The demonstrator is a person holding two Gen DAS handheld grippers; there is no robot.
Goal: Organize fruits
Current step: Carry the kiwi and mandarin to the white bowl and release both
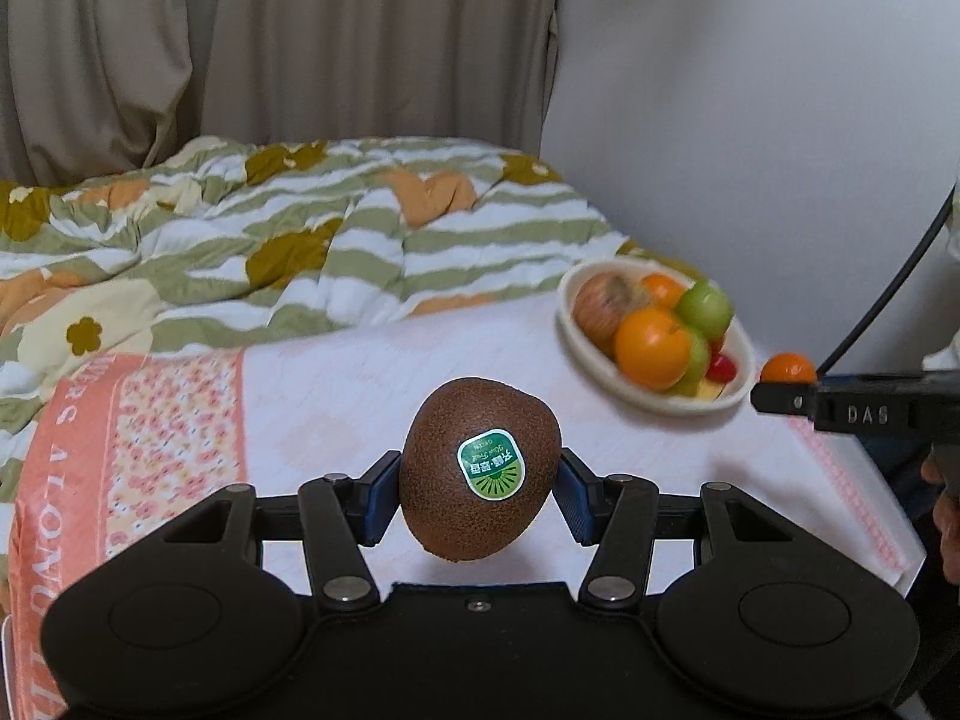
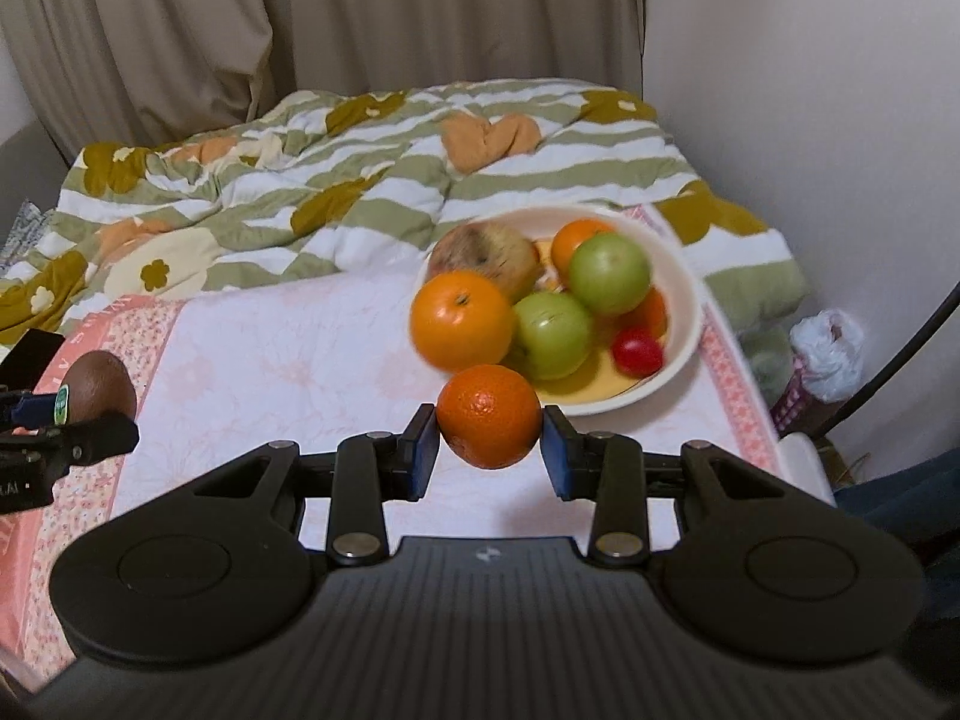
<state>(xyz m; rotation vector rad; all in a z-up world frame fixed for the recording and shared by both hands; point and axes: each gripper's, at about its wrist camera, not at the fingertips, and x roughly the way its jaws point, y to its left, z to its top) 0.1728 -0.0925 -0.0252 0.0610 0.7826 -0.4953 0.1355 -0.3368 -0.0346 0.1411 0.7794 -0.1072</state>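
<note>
**Bedside cloth, both grippers loaded, bowl next**

Pale pink cloth [image 2: 288, 354] w/ a floral orange border covers the work surface; rumpled quilt [image 1: 240, 228] in green/white stripes behind it, beige curtain [image 2: 360, 18] and plain wall at the back.

Kiwi [image 1: 480, 474]: left gripper [image 1: 480, 486] is clamped on it, blue pads pressing both flanks, fruit held clear of the cloth. Egg-shaped, brown, fuzzy-matte skin, green oval sticker facing the cam. Likely a bit soft, so grip shouldn't tighten.

Mandarin [image 2: 489, 417]: right gripper [image 2: 489, 438] is closed on it, pads touching left & right sides, fruit off the surface, just in front of the bowl's near rim. Round, slightly flattened, dimpled glossy peel.

Bowl [image 2: 684, 324]: cream, smooth, shallow, ceramic-looking, yellow inside. Already heaped: orange, two green apples, a reddish-brown mottled apple, another orange behind, small red tomato-like piece. Blurred, so finer detail unclear.

Step, as I judge it: carry phase, both fruits picked, neither placed. Mandarin is nearest the bowl; kiwi sits well to the left of it.

Next move calls for: bring each over the rim, lower into a gap, not onto the pile's top, since round fruit will roll. Free room looks best at the front right near the red piece. Release low, one at a time, so the arms don't crowd each other.
</note>
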